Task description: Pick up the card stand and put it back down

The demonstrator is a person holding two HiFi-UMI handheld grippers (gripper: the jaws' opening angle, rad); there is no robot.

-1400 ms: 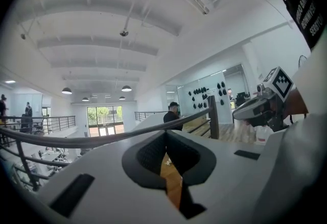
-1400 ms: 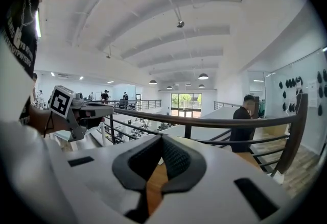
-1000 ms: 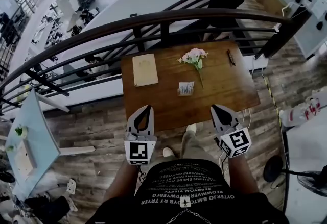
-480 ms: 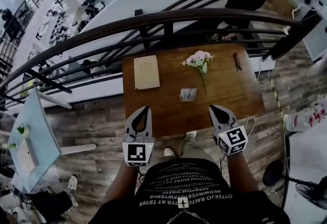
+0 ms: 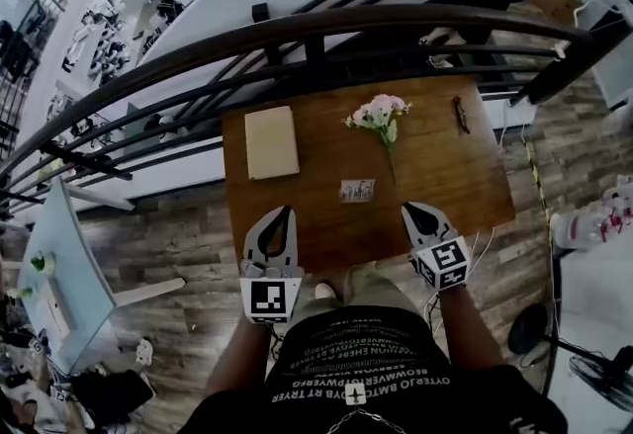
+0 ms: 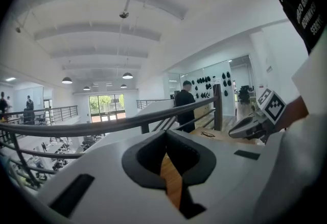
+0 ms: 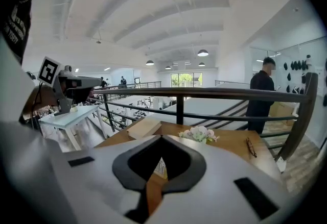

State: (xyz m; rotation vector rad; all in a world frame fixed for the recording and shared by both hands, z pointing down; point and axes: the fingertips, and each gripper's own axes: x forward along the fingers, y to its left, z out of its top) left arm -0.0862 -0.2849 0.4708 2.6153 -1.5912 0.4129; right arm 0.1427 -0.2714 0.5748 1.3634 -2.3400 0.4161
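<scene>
Biggest thing first: the wooden table (image 5: pixel 445 175), my ref for everything else. A dark railing (image 5: pixel 396 17) curves along just past the table's far edge.

At the table's near edge I hold both tools w/ tips over the wood. The left gripper (image 5: pixel 281 213) is toward the near-left corner and the right gripper (image 5: pixel 409 211) toward the near-right. Both have fingers pressed together w/ nothing between them. Each gripper view shows only a thin sliver of table thru the slit where the pads meet.

A tan pad (image 5: pixel 271 141) lies flat on the table's far-left part. A small bunch of flowers (image 5: pixel 378 116) lies at the far middle, stem pointing to the near edge.

The card stand (image 5: pixel 357 190) sits about mid-table, a bit nearer my edge, apart from the flower stem and clear of both tools. A pair of glasses (image 5: pixel 461 114) lies at the far-right part.

Handling, my guess: the stand looks small, light and stiff, prob. clear plastic w/ a printed card. So it may be slick and easy to tip or skid. I'd open the right gripper, come in low and pinch across its thin upright faces near the base, gently. I'd lift straight up and set it down flat.

Containers: no box, tray or bin on the table that I can see. The stand is the only holder, and it seems to carry one card w/ print too small to read.
</scene>
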